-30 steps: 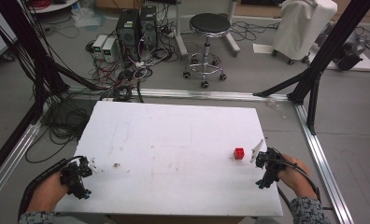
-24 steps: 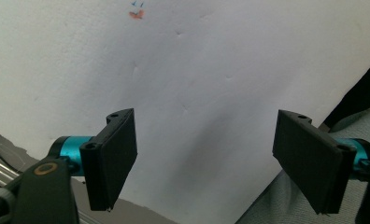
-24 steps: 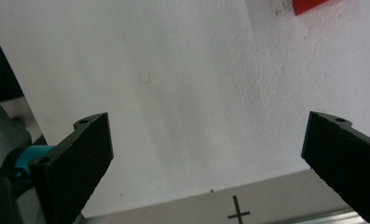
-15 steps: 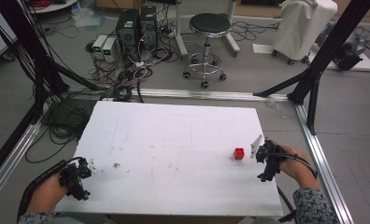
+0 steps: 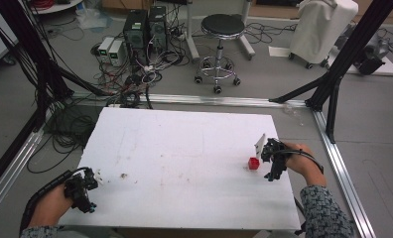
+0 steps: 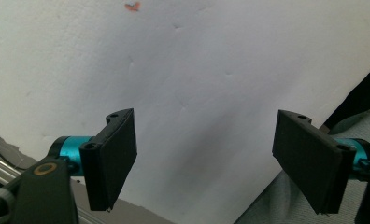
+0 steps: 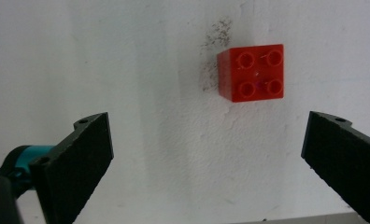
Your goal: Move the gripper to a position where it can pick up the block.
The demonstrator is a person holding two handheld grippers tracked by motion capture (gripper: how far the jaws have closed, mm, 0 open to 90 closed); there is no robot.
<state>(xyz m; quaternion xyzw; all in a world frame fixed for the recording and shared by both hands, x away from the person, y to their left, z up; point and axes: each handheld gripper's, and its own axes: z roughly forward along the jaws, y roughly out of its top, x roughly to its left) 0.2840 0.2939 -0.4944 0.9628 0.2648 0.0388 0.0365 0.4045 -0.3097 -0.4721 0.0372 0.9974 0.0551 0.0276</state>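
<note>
One red four-stud building brick lay flat on the white table, just ahead of the right gripper and apart from both jaws, nearer the right-hand one. That gripper gaped wide, holding nothing. The left gripper, well apart from the brick, also stood wide open and empty.

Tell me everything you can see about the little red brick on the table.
The red brick is a small square toy block, plastic by its look, with four round studs on top in a two-by-two grid. It sits flat, studs up, on the white table near its right edge, beside a faint grey smudge. The right gripper is open just short of it; nothing but the table touches it.
</note>
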